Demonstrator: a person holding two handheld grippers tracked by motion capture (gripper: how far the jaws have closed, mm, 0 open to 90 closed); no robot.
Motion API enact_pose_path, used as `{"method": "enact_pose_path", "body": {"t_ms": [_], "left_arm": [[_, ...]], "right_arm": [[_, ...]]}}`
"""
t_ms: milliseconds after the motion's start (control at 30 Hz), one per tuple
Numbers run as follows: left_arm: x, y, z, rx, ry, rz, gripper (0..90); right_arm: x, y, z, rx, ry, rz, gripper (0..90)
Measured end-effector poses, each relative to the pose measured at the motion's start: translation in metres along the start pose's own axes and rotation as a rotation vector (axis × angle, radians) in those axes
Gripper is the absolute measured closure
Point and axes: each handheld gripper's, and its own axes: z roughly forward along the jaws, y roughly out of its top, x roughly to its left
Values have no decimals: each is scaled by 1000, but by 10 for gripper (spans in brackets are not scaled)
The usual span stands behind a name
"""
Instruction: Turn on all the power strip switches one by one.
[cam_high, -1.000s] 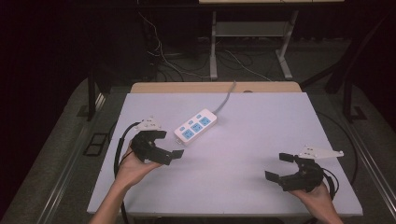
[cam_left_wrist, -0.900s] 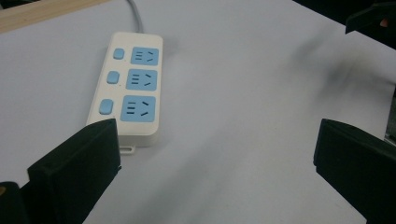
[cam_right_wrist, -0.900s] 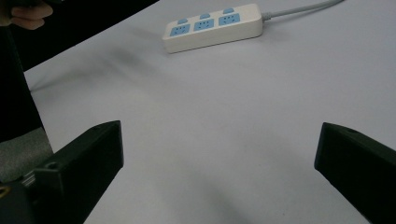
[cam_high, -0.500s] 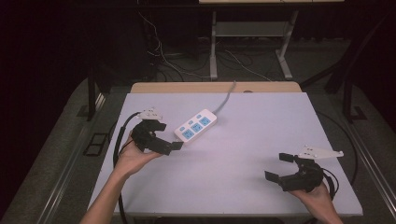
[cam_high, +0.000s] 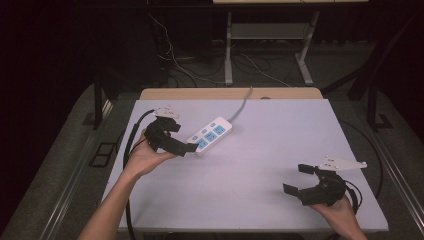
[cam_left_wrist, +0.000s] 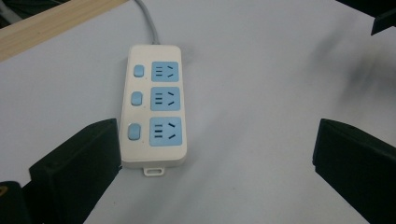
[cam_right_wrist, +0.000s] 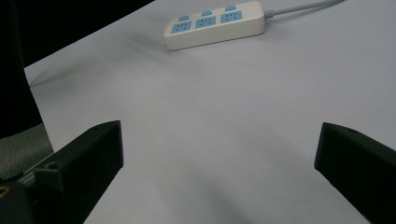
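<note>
Toward the far left of the surface (cam_high: 280, 150), your left hand-held gripper (cam_high: 182, 137) is spread wide around the near end of the power strip (cam_high: 211, 135), so closing off-centre could skid it sideways, while your right hand-held gripper (cam_high: 300, 180) waits spread near the right edge.

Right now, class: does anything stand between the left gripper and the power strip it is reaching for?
Nothing visible does. The left gripper, jaws open, is at the near end of the power strip, with bare table between.
</note>
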Motion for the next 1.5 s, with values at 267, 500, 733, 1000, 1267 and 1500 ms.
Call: {"method": "enact_pose_path", "body": {"t_ms": [267,500,733,1000,1267,1500], "left_arm": [[7,11,6,20,7,7,0],[12,18,13,44,5,12,15],[20,22,18,57,15,2,51],[31,22,27,66,15,-22,139],[42,21,35,63,36,-46,251],[51,18,41,63,45,-60,411]], "right_arm": [[0,0,-1,-2,1,0,12],[0,0,-1,-1,2,-1,13],[0,-1,-1,0,1,1,13],[-2,-1,-3,-4,-6,6,13],[-2,-2,-1,3,-6,-1,13],[-2,-2,-1,5,-8,-4,13]]}}
